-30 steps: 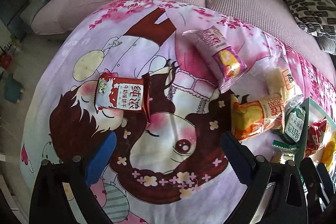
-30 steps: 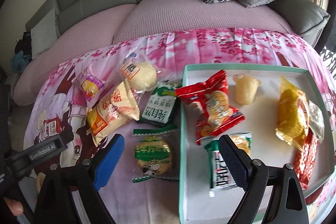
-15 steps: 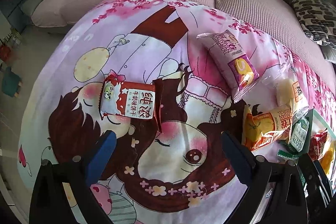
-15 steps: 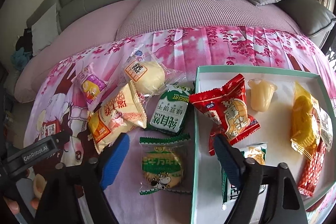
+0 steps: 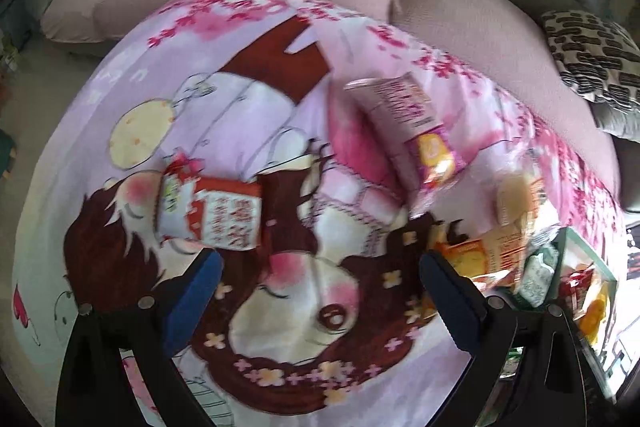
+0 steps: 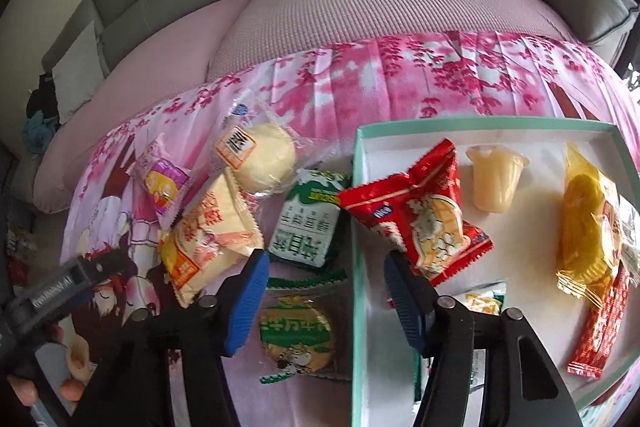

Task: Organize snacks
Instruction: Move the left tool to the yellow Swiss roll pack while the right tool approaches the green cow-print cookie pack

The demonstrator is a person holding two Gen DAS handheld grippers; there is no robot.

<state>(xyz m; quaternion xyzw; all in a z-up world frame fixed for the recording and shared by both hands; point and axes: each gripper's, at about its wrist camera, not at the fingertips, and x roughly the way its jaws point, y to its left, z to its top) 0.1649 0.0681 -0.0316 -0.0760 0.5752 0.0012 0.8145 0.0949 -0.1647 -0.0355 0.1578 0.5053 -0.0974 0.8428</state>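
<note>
Right claw [image 6: 324, 291] narrowed over round green-wrapped biscuit [image 6: 296, 337], crinkled.

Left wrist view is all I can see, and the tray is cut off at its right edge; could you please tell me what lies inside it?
Observer: The right wrist view shows the tray holding a red packet, a jelly cup and a yellow packet.
Operator: Which snack lies nearest the right gripper?
Observer: A round biscuit pack, on the cloth just outside the tray's left wall.
Operator: Is that gripper holding anything?
Observer: No. The right gripper has just been closing its jaws, but its pads press on nothing.
</note>
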